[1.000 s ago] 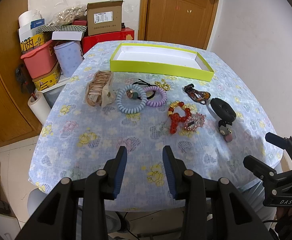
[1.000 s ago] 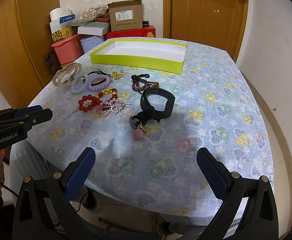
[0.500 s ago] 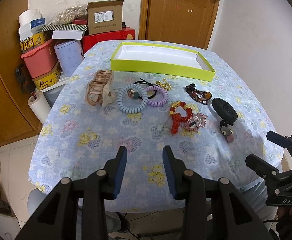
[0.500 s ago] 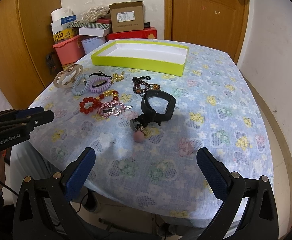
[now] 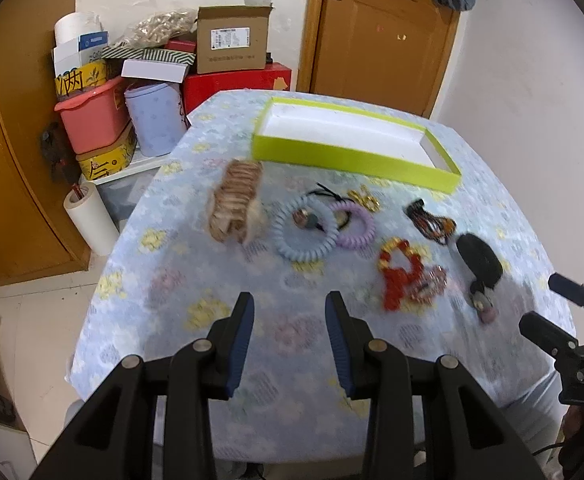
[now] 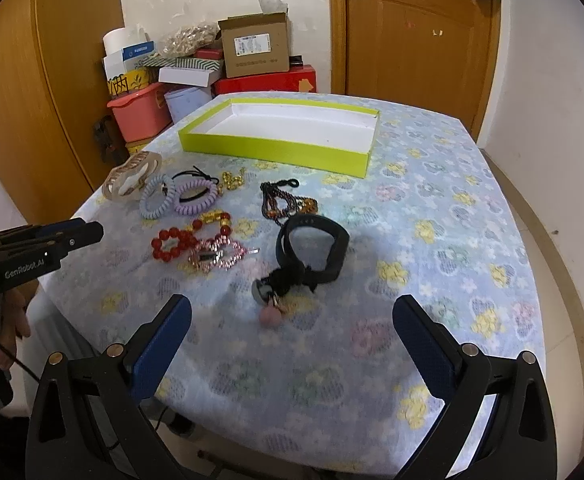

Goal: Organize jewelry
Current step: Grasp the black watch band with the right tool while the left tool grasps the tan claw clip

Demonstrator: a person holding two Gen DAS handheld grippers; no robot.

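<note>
Jewelry lies loose across the middle of the table (image 5: 220,312), none of it yet in the yellow-green tray (image 5: 351,156) that sits empty toward the far edge. In the left wrist view, the left hand-held gripper (image 5: 290,340) hangs over the near edge with its jaws narrowly parted and nothing between them. Ahead of it lie a tan hair claw (image 5: 236,202), a blue coil hair tie (image 5: 305,234) touching a purple coil hair tie (image 5: 353,226), and a red bead bracelet (image 5: 399,274). This view is blurred, so finer pieces are hard to make out.

In the right wrist view, the right hand-held gripper (image 6: 292,326) is spread wide and empty above the near edge. Nearest to it is a black band (image 6: 311,250) with a small pink charm (image 6: 271,317) trailing from its knot toward the near edge. To its left sits a pink rhinestone clip (image 6: 218,256), touching the red beads; a dark beaded strand (image 6: 286,202) lies just beyond the band.

The band looks light and floppy and would likely sag if lifted by one side; pinching it at the knot, where the material bunches, seems the surest hold. The rhinestone clip looks stiff but thin and flat to the cloth, so its raised edge is the place to grip.
</note>
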